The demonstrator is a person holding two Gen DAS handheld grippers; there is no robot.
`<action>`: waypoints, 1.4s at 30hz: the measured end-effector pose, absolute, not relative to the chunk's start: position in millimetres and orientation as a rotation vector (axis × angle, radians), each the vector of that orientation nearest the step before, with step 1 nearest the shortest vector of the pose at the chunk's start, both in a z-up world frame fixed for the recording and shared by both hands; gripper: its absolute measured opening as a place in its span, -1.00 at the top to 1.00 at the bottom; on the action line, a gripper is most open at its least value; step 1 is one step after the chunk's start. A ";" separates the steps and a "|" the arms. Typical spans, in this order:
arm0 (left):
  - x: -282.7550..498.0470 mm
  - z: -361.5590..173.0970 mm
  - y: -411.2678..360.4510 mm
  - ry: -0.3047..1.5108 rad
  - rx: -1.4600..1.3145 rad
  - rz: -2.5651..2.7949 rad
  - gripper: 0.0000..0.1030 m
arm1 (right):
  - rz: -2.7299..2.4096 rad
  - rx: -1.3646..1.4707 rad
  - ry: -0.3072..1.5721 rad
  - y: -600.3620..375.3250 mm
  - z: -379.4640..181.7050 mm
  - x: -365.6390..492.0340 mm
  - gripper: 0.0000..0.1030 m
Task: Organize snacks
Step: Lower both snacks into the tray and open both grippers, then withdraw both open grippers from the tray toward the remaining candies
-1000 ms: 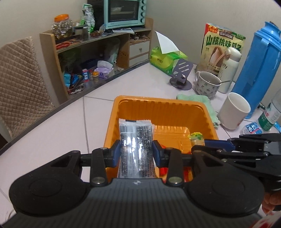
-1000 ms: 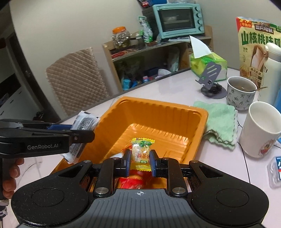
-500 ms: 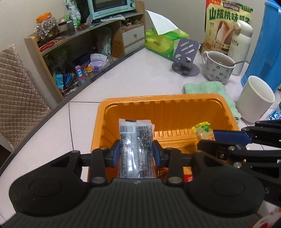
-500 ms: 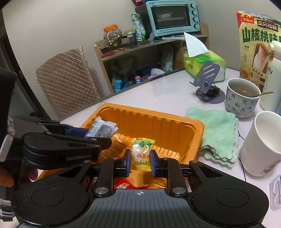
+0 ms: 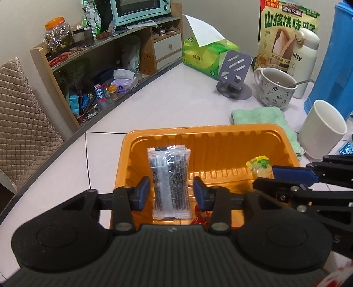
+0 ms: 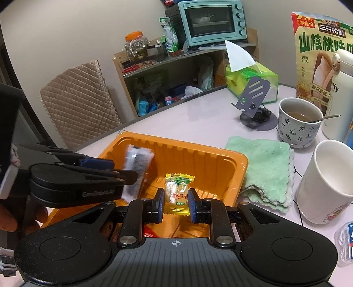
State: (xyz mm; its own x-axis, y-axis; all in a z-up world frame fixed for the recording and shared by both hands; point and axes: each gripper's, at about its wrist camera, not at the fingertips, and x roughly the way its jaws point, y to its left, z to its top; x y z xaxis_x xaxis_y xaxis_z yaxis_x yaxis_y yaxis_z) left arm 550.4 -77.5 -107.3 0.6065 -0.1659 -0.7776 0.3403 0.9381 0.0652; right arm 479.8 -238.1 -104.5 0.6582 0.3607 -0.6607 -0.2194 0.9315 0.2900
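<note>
Over the orange tray [image 5: 231, 141] on the white table [image 5: 167, 103]: left gripper [image 5: 169, 191], jaws apart, clear of the black-speckled snack packet [image 5: 168, 183] – right gripper [image 6: 176, 204], jaws parted beside the yellow candy [image 6: 177, 194]. Green cloth [image 6: 264, 167] alongside.

A lived-in home dining corner: a pale tiled surface [image 5: 176, 97] carries a tea mug [image 6: 299, 122], tissue pack [image 5: 209, 57] and phone stand [image 6: 256, 99]. Beyond its far edge stand a cluttered wooden shelf [image 5: 106, 57] with a toaster oven [image 6: 209, 21] and a padded chair [image 6: 77, 103].
</note>
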 end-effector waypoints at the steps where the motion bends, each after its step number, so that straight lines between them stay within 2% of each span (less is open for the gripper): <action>1: 548.9 -105.4 -76.3 0.865 0.212 -0.297 0.15 | 0.329 0.193 0.788 -238.3 -104.7 480.1 0.56; 10: 530.8 -92.3 -63.4 0.856 0.176 -0.316 0.15 | 0.328 0.183 0.784 -234.7 -102.5 482.9 0.56; 14: 520.9 -86.3 -56.7 0.854 0.152 -0.322 0.02 | 0.321 0.183 0.750 -232.9 -96.4 483.0 0.54; 16: 515.6 -83.8 -53.3 0.853 0.142 -0.324 0.01 | 0.318 0.191 0.752 -233.0 -93.6 484.0 0.41; 18: 509.5 -80.7 -49.1 0.851 0.129 -0.325 -0.07 | 0.320 0.201 0.740 -235.0 -91.1 481.3 0.05; 19: 505.3 -79.0 -46.9 0.849 0.121 -0.326 -0.08 | 0.317 0.205 0.729 -236.5 -88.6 477.9 -0.03; 24: 484.2 -71.0 -37.9 0.845 0.084 -0.326 -0.13 | 0.342 0.224 0.732 -240.6 -80.3 460.4 -0.10; 34: 430.5 -47.4 -17.9 0.826 -0.015 -0.311 -0.15 | 0.360 0.279 0.709 -249.6 -58.8 411.3 -0.45; 42: 377.7 -27.9 0.0 0.809 -0.100 -0.261 -0.15 | 0.380 0.269 0.691 -247.9 -40.5 365.2 -0.53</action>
State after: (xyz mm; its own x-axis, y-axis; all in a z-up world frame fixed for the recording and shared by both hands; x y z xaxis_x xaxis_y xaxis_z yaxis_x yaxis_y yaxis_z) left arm 377.7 0.0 -27.9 0.6604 -0.2681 -0.7014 0.1922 0.9633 -0.1872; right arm 365.2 -247.9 -40.5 0.7064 0.4255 -0.5656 -0.2503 0.8977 0.3626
